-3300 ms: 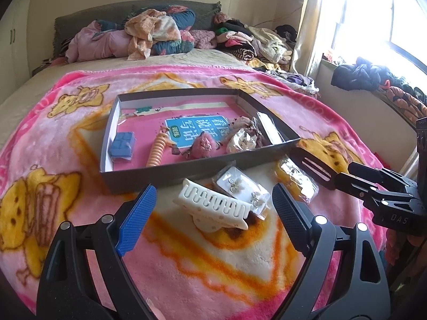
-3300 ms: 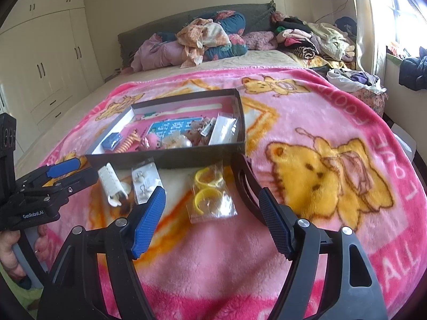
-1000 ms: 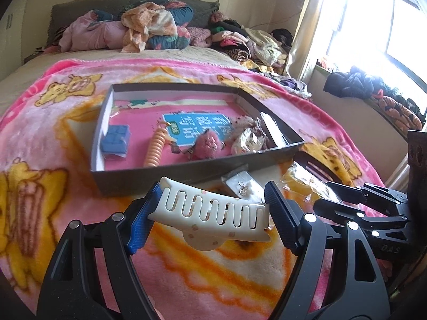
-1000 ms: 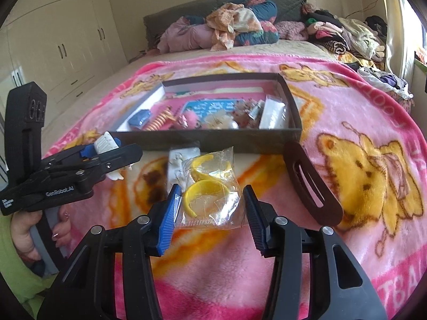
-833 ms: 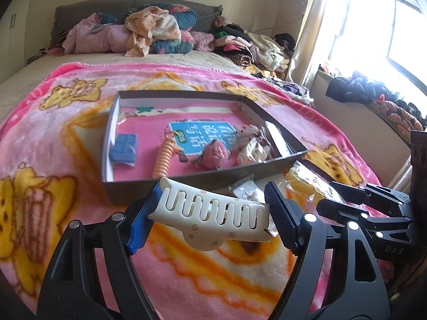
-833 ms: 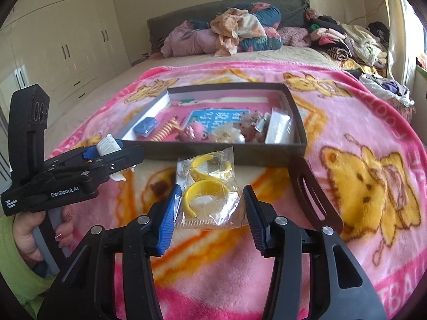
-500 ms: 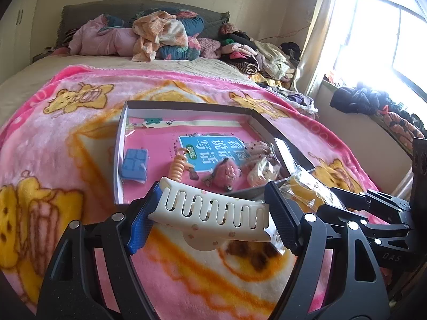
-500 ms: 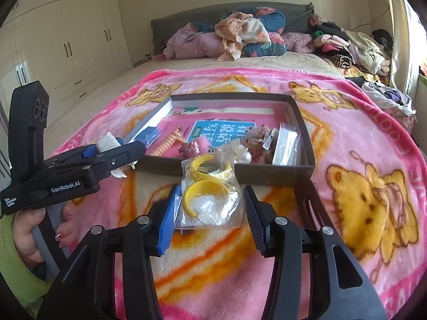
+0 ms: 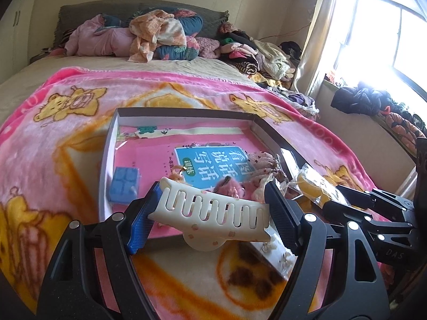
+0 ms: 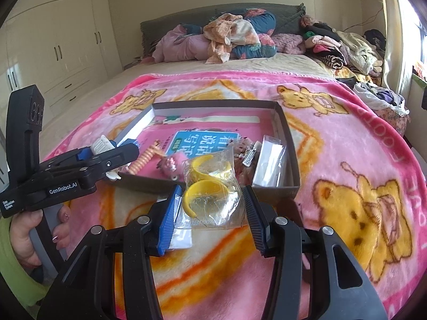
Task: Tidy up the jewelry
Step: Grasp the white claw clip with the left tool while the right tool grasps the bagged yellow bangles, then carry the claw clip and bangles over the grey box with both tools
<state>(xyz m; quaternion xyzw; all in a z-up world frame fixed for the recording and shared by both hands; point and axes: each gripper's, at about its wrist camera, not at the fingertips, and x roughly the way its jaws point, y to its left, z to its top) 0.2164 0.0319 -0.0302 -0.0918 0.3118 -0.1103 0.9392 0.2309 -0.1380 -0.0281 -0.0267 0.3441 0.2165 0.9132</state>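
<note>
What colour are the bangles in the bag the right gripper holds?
Yellow bangles, inside a clear plastic bag; clearest in the right wrist view.

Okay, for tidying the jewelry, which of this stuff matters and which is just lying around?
Part of the job:
- white hair claw, held by the left gripper
- bagged yellow bangles, held by the right gripper
- grey box
- earring card on the blanket

Just lying about:
- clothes pile
- wardrobe
- pink blanket
</note>
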